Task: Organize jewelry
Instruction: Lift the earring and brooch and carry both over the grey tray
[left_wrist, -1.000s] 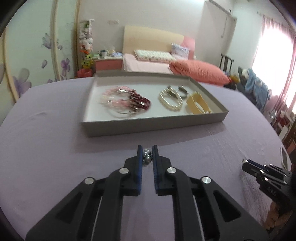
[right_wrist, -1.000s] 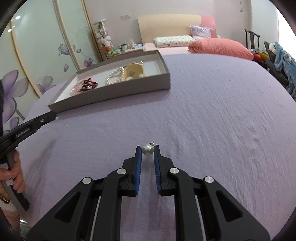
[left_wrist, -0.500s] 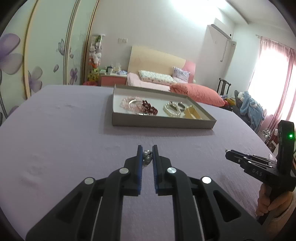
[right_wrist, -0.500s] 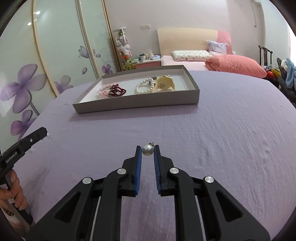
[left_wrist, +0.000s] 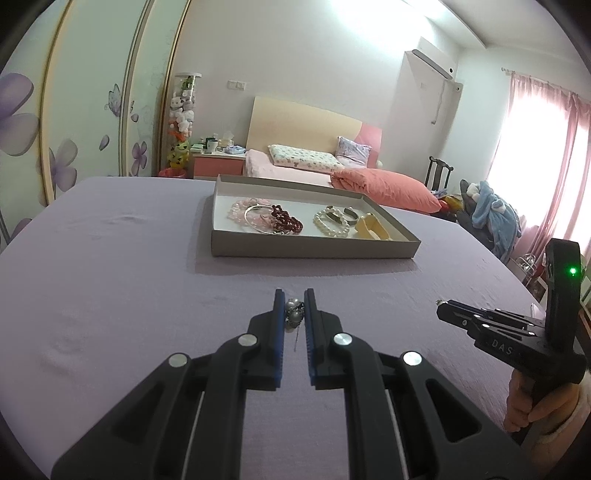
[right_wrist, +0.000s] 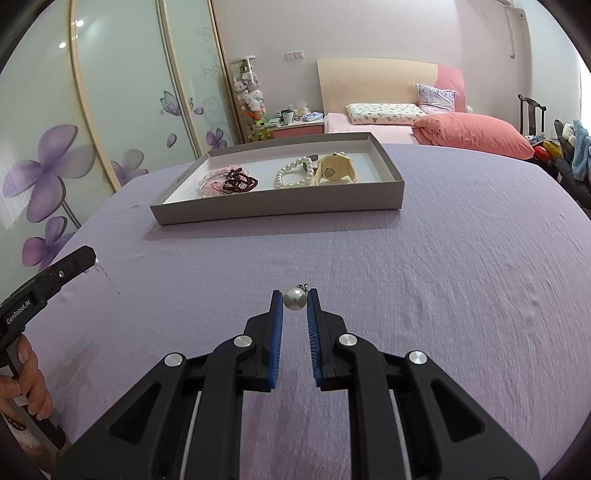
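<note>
Lilac bedspread below, each hand carries a catch: left gripper (left_wrist: 294, 312) clamps a grey pearl earring (left_wrist: 293, 314), right gripper (right_wrist: 294, 300) a white pearl earring (right_wrist: 294, 298); next, lowering both into the tray (left_wrist: 314, 252) at twelve o'clock.

Bare purple tablecloth (right_wrist: 461, 258) lies open up to the tray (right_wrist: 280, 206) (low-walled).

Both wrist cameras look along their tongs, sharing the distant tray (left_wrist: 314, 253) (right_wrist: 280, 212).

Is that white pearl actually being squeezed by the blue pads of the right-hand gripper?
Touching. The right wrist view shows the pearl earring wedged between the right gripper pads, no gap either side.
</note>
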